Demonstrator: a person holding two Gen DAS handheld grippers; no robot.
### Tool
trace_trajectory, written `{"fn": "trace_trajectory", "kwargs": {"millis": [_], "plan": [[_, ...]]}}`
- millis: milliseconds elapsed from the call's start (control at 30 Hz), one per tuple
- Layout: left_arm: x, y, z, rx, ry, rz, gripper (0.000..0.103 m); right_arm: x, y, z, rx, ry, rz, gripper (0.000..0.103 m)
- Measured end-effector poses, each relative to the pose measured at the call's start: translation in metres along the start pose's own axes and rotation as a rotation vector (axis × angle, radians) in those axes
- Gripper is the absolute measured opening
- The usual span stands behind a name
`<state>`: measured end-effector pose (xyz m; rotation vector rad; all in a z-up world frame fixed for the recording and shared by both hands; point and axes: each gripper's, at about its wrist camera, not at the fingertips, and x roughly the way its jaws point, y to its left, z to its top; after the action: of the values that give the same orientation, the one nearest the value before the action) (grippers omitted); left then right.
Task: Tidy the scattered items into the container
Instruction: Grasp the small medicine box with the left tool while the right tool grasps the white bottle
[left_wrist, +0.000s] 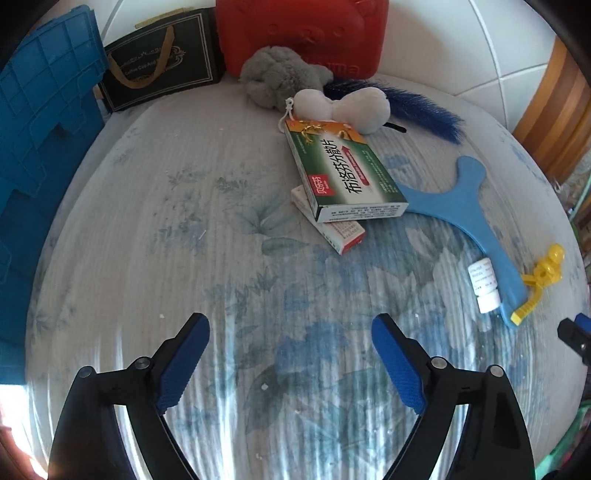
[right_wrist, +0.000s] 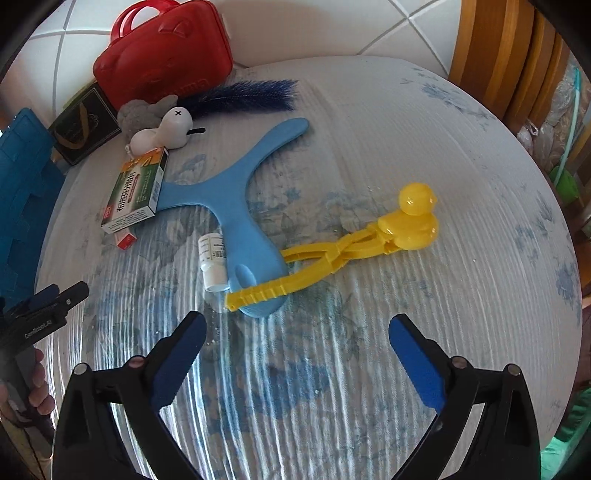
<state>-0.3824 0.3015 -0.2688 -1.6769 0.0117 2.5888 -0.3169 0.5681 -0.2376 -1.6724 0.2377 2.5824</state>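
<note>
My left gripper (left_wrist: 290, 325) is open and empty above the round table, short of a green medicine box (left_wrist: 343, 170) that lies on a smaller red-and-white box (left_wrist: 332, 229). My right gripper (right_wrist: 297, 325) is open and empty just in front of a yellow duck-shaped tong (right_wrist: 369, 240), which lies across a light blue Y-shaped paddle (right_wrist: 240, 192). A small white bottle (right_wrist: 212, 258) lies against the paddle. A white plush (left_wrist: 347, 105), a grey plush (left_wrist: 280, 75) and a dark blue feather (left_wrist: 417, 105) lie at the far side. A blue crate (left_wrist: 40, 147) stands at the left.
A red carry case (left_wrist: 299, 33) and a black gift bag (left_wrist: 159, 62) stand at the table's far edge. The table has a floral cloth (left_wrist: 184, 240) under clear plastic. Wooden furniture (right_wrist: 498, 55) stands at the right. The left gripper also shows in the right wrist view (right_wrist: 48, 306).
</note>
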Motion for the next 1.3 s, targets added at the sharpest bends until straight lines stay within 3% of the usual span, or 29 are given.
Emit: {"fn": "trace_trajectory", "kwargs": {"millis": [167,467,533,600,667,700,967,1067,1100,1167,1200,1300], "plan": [[0.021,-0.018,0.024,-0.002,-0.01,-0.016,0.089,0.023,0.022,0.011,-0.045,0.035,0.007,0.07],[0.071,-0.04,0.042,0.003,0.024,0.022,0.083,0.055,0.053,0.029,-0.13,0.051,0.025,0.066],[0.073,-0.038,0.042,0.004,0.017,0.018,0.075,0.065,0.06,0.03,-0.151,0.065,0.012,0.066],[0.069,-0.033,0.041,0.018,0.006,0.011,0.044,0.069,0.066,0.031,-0.178,0.053,-0.016,0.066],[0.066,-0.022,0.039,0.021,0.014,0.004,0.029,0.071,0.07,0.033,-0.2,0.042,-0.035,0.066],[0.064,-0.016,0.037,0.022,0.018,0.0,0.027,0.071,0.072,0.033,-0.203,0.042,-0.028,0.066],[0.049,0.029,0.008,0.025,0.05,0.049,0.026,0.071,0.083,0.03,-0.206,0.048,0.053,0.061],[0.042,0.037,0.003,0.02,0.051,0.035,0.028,0.071,0.077,0.027,-0.173,0.059,0.064,0.061],[0.039,0.037,0.005,0.025,0.038,0.028,0.033,0.071,0.074,0.026,-0.163,0.062,0.058,0.061],[0.033,0.034,0.011,0.037,0.002,0.02,0.059,0.072,0.069,0.024,-0.151,0.072,0.043,0.061],[0.03,0.03,0.015,0.045,-0.02,0.018,0.065,0.074,0.066,0.022,-0.15,0.083,0.03,0.061],[0.036,0.018,0.029,0.076,-0.052,0.028,0.065,0.081,0.059,0.018,-0.137,0.111,0.008,0.061]]}}
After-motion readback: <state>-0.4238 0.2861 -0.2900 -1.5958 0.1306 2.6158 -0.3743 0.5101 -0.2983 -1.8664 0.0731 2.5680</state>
